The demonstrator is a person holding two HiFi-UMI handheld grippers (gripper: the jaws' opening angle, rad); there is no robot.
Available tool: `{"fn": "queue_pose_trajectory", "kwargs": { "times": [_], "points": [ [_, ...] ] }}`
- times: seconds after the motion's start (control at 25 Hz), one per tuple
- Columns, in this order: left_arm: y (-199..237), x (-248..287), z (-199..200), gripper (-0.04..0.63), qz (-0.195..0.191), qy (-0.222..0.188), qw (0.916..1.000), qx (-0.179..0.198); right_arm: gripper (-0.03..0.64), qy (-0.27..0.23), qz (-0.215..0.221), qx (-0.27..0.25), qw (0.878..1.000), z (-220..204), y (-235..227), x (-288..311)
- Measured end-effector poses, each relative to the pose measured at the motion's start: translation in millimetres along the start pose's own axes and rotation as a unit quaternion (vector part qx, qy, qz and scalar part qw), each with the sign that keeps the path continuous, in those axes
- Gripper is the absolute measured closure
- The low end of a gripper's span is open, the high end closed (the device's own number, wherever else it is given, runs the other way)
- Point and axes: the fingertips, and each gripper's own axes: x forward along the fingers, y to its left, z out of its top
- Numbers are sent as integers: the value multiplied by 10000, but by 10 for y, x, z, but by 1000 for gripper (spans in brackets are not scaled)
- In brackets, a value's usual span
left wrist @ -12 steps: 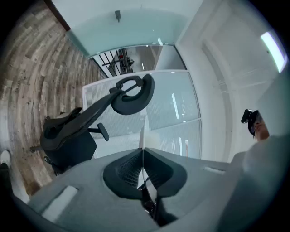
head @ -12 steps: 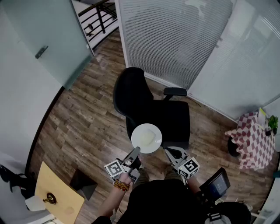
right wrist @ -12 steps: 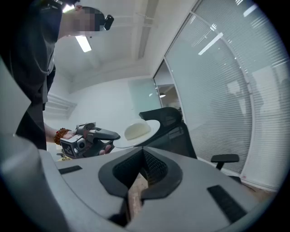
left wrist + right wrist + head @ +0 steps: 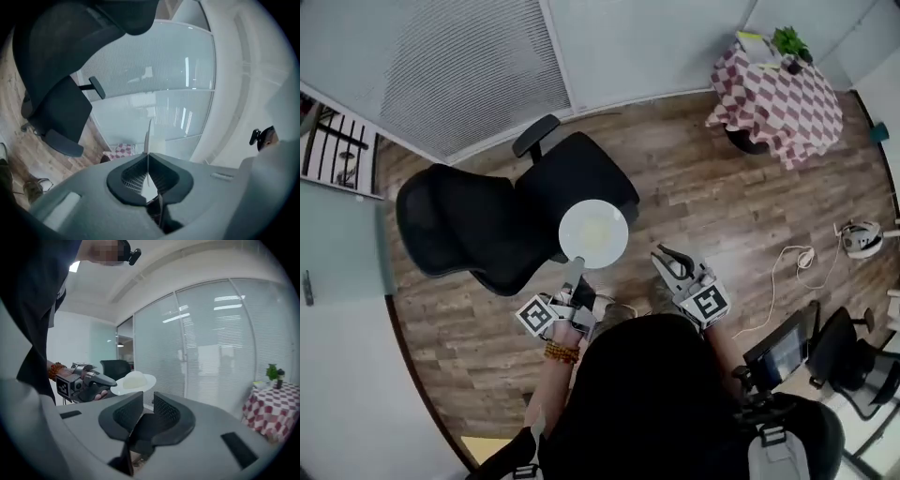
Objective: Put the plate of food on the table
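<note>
here left claw pinches plate rim; food pale, indistinct.

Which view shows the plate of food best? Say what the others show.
The head view: the plate of food shows whole from above, pale food at its middle. The right gripper view shows it side-on, held by the left gripper. The left gripper view shows only its thin rim, edge-on between the jaws.

Big black swivel office chair parked on the brown wood-plank floor, ribbed frosted glass wall right behind it, small green potted plant in the far corner.
</note>
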Motion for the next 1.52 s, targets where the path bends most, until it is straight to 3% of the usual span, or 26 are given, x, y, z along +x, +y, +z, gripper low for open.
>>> {"fn": "queue_pose_trajectory", "kwargs": {
  "times": [0.16,0.36,0.56,0.88,1.2,1.52],
  "points": [
    [-24,676,-634,583,-110,828,9964,-125,549,-33,-1133,368,9929,-222,-539,-804],
    [-43,1404,-1249,583,-256,1314,9910,-49,549,-76,-1713,521,9838,-485,-1155,-1459],
    [-145,1929,-1761,583,-352,1590,9867,-12,549,-47,-1961,636,9785,-655,-1602,-1894],
    [-305,2801,-2453,583,-456,1700,9843,-96,550,-187,-2191,780,9724,-901,-2418,-2450],
    [-404,3494,-2880,583,-458,1862,9814,-22,551,-250,-2675,988,9581,-1019,-3075,-3009],
    [-454,4094,-3061,583,-520,2121,9759,48,552,-374,-3151,1034,9427,-1104,-3495,-3277]
  ]
}}
